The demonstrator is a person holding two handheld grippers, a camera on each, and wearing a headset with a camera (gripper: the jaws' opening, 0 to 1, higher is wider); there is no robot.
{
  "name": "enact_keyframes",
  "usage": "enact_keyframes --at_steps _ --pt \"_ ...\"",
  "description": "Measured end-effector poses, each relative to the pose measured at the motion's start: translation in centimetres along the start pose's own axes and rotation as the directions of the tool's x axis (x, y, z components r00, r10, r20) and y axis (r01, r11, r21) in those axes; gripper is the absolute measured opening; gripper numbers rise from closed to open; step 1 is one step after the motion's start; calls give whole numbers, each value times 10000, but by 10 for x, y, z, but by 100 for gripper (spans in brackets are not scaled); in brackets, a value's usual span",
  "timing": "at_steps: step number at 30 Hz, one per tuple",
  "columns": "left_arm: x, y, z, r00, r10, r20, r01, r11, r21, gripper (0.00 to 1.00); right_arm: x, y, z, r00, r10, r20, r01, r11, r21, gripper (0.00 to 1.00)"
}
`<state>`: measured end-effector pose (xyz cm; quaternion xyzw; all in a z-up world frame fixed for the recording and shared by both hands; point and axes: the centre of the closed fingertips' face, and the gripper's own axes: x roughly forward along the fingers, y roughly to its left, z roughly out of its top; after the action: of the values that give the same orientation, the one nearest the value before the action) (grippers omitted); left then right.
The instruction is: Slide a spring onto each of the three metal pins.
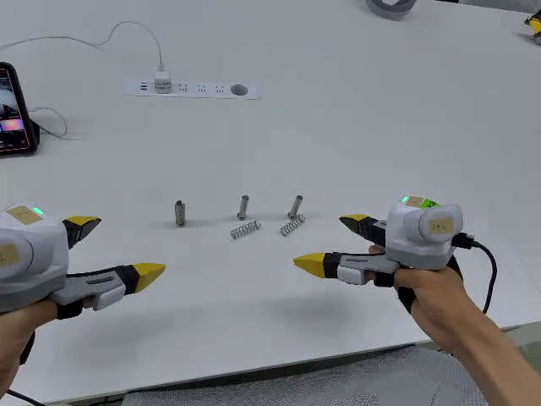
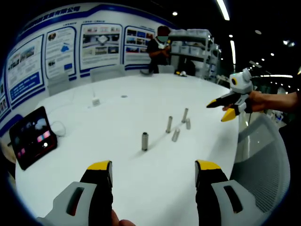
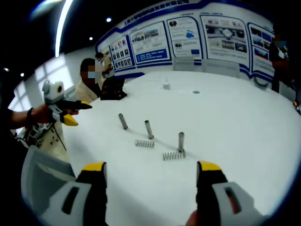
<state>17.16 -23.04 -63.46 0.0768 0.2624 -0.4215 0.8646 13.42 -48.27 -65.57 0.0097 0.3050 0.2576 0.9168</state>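
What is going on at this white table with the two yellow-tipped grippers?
A person holds a yellow-tipped two-jaw gripper in each hand over the white table. The left gripper and right gripper are both open and hold nothing. Three short upright metal pins stand in a row. The left pin appears to carry a coiled spring already. The middle pin and right pin are bare, with the middle spring and right spring lying loose by their bases.

Sprung pin (image 1: 180, 212), two bare pins (image 1: 243, 205), loose springs (image 1: 245, 229)
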Motion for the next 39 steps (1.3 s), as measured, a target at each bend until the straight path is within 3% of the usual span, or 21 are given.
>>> enact_keyframes --at_steps 10,20,30,39 --pt "13 -23 4 9980 -591 -202 599 9974 395 73 -14 -1 -2 9992 -294 266 283 9988 409 80" --pt "25 -46 20 9943 -1054 -175 1064 9915 754 73 -36 -7 -6 9974 -617 375 592 9961 653 81" --pt "41 -77 38 9849 -1726 -136 1729 9757 1346 71 -50 -6 -7 9955 -838 444 805 9942 718 83" --pt "63 -105 37 9695 -2388 -544 2449 9503 1921 70 -64 -7 -9 9927 -1080 544 1038 9917 762 84"
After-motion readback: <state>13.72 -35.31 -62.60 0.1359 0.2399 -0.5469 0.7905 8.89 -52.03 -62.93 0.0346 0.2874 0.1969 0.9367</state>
